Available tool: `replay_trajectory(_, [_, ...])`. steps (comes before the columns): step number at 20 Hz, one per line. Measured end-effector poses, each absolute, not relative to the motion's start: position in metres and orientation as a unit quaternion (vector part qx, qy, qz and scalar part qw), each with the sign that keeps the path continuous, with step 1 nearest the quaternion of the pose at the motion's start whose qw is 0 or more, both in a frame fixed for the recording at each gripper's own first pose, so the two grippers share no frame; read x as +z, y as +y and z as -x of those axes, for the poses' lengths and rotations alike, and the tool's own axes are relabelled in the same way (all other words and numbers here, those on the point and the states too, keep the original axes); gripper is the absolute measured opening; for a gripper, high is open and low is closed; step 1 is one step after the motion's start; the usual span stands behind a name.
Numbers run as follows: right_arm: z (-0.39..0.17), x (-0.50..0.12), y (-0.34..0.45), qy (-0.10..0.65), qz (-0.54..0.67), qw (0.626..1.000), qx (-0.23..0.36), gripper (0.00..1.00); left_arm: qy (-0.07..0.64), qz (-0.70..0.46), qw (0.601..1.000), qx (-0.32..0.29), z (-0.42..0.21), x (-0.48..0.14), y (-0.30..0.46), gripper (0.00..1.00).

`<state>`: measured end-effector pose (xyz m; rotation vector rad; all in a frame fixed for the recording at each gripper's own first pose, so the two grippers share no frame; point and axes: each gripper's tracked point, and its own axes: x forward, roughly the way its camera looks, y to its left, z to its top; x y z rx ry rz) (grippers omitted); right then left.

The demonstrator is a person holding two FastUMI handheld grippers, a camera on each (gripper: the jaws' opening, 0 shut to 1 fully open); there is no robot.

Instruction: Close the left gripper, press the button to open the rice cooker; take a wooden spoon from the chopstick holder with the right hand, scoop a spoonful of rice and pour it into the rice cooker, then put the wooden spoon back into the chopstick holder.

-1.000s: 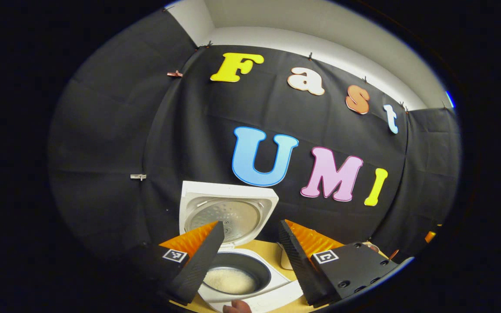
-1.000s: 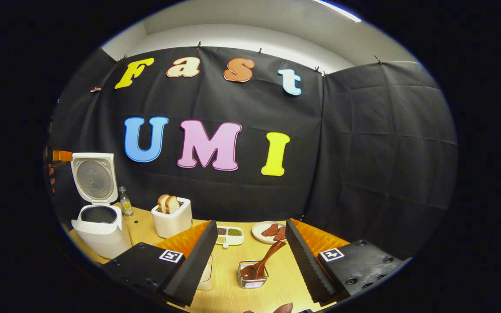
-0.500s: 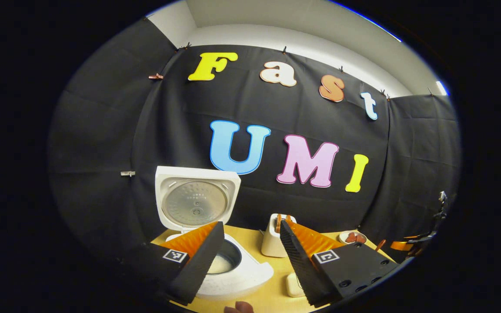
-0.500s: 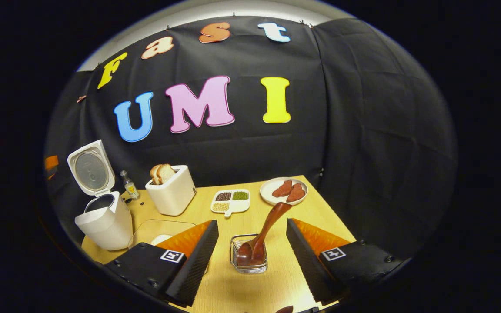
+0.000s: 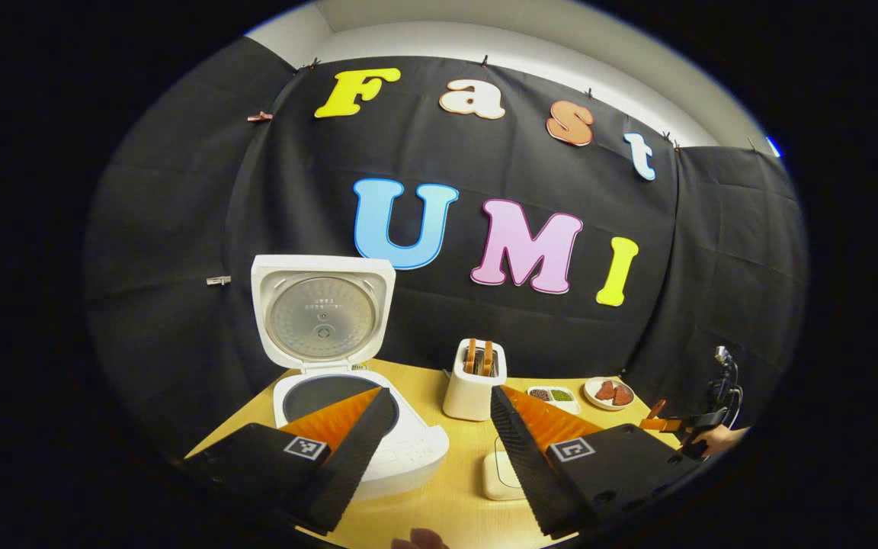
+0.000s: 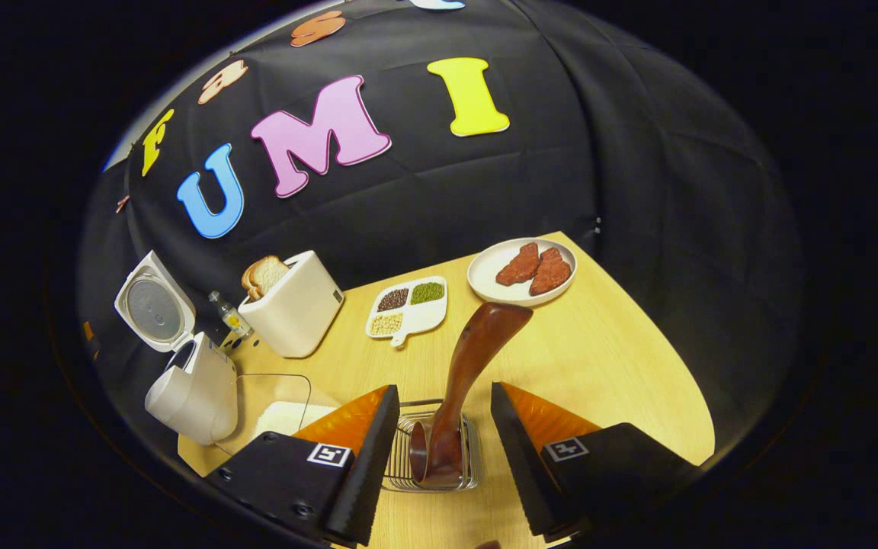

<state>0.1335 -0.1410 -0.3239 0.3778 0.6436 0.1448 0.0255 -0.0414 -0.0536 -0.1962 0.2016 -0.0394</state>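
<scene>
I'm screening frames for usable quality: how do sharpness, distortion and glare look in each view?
Left gripper view: sharp, strong fisheye bending of the walls, soft sheen on the rice cooker lid. Right gripper view: sharp, table edge curved, mild highlight on the wooden spoon.

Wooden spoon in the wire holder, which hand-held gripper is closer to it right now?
Right. The right hand-held gripper is open, its fingers either side of the wooden spoon, not touching. The left hand-held gripper is near the open rice cooker, across the table.

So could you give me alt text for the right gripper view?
Open tongs flank a wooden spoon leaning in a wire chopstick holder on a wooden table. Behind stand an open rice cooker, a toaster and a plate of meat.
</scene>
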Motion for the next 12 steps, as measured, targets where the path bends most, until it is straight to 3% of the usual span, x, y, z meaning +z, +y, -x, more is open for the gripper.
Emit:
replay_trajectory(1, [-0.139,-0.330,-0.139,0.320,-0.184,0.927,0.072,0.77,0.103,0.100,0.989,-0.018,-0.025,-0.054,-0.043,0.91])
replay_trajectory(2, [-0.138,-0.333,-0.140,0.326,-0.179,0.926,0.067,0.69,0.106,0.100,0.989,-0.016,-0.026,-0.055,-0.044,0.91])
replay_trajectory(3, [-0.139,-0.336,-0.140,0.328,-0.177,0.926,0.066,0.40,0.106,0.100,0.989,-0.013,-0.025,-0.055,-0.044,0.91])
replay_trajectory(4, [-0.139,-0.334,-0.139,0.324,-0.176,0.927,0.068,0.32,0.106,0.101,0.989,-0.010,-0.025,-0.055,-0.044,0.91])
replay_trajectory(5, [-0.140,-0.333,-0.140,0.317,-0.167,0.931,0.067,0.41,0.107,0.102,0.989,-0.008,-0.025,-0.055,-0.044,0.91])
replay_trajectory(6, [-0.143,-0.328,-0.146,0.304,-0.153,0.938,0.061,0.31,0.107,0.102,0.989,-0.006,-0.025,-0.056,-0.042,0.91])
replay_trajectory(7, [-0.152,-0.339,-0.145,0.294,-0.146,0.943,0.057,0.32,0.107,0.102,0.989,-0.004,-0.025,-0.056,-0.041,0.91])
replay_trajectory(11, [-0.146,-0.324,-0.138,0.305,-0.194,0.930,0.066,0.14,0.110,0.107,0.988,0.000,-0.024,-0.057,-0.035,0.91])
replay_trajectory(12, [-0.148,-0.327,-0.136,0.310,-0.203,0.927,0.063,0.13,0.110,0.109,0.988,0.001,-0.023,-0.058,-0.034,0.91])
